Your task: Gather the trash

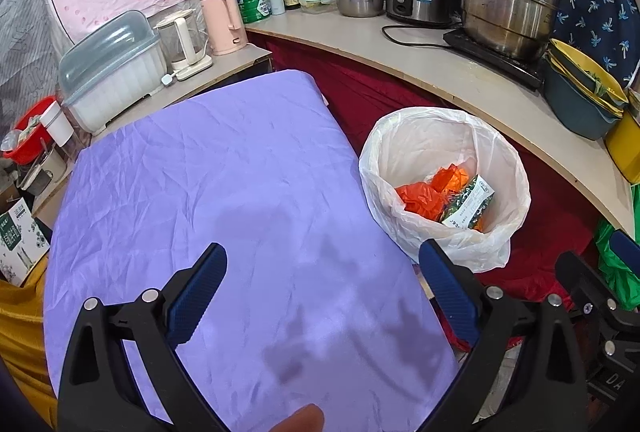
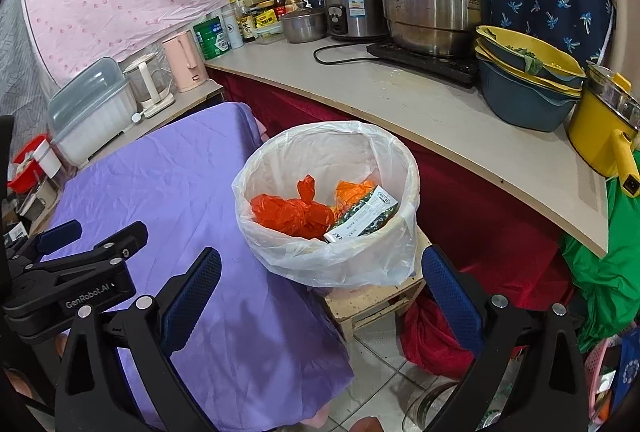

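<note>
Looking down from both cameras, the trash sits inside the round bin lined with a thin white plastic bag (image 2: 326, 199). The bin stands on a small pale wooden stool (image 2: 372, 302), just beside the table covered with a wrinkled purple cloth (image 1: 224, 175).

Inside the bin are a knotted orange plastic bag (image 2: 294, 209) and a flat green and white paper packet (image 2: 366, 218). The packet leans on the bin wall. Its long side runs from the lower left up to the upper right in the right wrist view, with one short end tipped up toward the rim. The orange bag's knot points up.

The left gripper (image 1: 322, 292) hangs over the purple cloth with its blue fingers (image 1: 196, 296) spread wide, and nothing is between them. The right gripper (image 2: 320, 294) is wide open too and holds nothing. It hovers near the front of the bin.

No trash shows on the cloth, so the job looks close to done, or more trash lies out of view.

What could go wrong? The bin sits near the stool's edge, so I think a bump from the right gripper could tip it and spill everything on the tiled floor (image 2: 372, 380). A finger could also snag the loose white liner and pull it off the rim.
</note>
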